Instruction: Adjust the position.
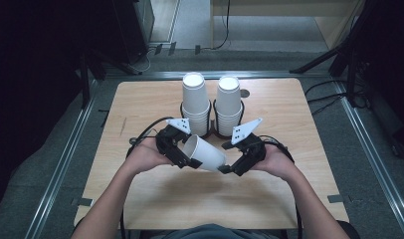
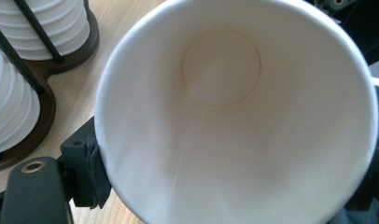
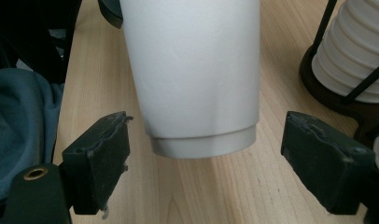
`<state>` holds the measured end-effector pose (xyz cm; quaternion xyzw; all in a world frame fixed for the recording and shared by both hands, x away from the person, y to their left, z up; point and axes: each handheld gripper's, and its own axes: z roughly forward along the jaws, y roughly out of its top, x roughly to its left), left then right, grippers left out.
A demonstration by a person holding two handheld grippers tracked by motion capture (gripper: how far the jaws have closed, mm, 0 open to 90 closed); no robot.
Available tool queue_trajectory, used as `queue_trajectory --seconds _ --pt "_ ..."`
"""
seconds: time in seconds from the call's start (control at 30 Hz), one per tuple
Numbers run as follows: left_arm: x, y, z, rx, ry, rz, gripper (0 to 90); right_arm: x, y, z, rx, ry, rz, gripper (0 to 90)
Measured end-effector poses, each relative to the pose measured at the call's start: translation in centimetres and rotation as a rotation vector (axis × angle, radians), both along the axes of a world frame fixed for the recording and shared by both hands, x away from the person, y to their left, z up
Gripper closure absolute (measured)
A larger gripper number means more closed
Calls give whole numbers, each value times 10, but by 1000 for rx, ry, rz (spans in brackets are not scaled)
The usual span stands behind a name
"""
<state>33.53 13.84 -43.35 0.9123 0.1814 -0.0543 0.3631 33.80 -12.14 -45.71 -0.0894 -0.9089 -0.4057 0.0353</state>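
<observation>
The paper cup (image 1: 205, 152) lies tilted between the two tongs, above the counter (image 1: 140, 104). The left tongs (image 1: 182, 158) clamp it at the rim end, pads pressing on the outside of the wall, mouth facing that camera. The right tongs (image 3: 204, 163) stand wide at the cup's base, pads apart from it on both sides. Just beyond both tongs stand two stacks of cups (image 1: 212, 102) in a holder. The cup looks very light and thin-walled, likely to dent under a hard squeeze; the stiffer base ring or rolled rim seems the safest hold.
</observation>
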Motion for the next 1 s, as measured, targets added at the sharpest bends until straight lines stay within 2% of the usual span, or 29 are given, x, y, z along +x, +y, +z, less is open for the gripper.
queue_trajectory --seconds 0.17,0.3,0.43,0.53,0.8,1.0 --pt "-1 -1 1 48 -22 -11 126 -1 2 -4 -23 10 7 157" --pt "0 -1 -1 75 -22 -15 126 -1 4 -8 -38 4 12 157" --pt "0 -4 -2 129 -39 -19 125 -2 6 -11 -49 7 14 157" --pt "1 -6 -4 152 -42 -28 124 -2 8 -12 -59 12 22 157" --pt "2 -20 -11 230 -60 -44 123 1 15 -19 -74 1 21 158" --pt "3 -31 -14 258 -64 -66 123 2 20 -22 -75 -1 32 158"
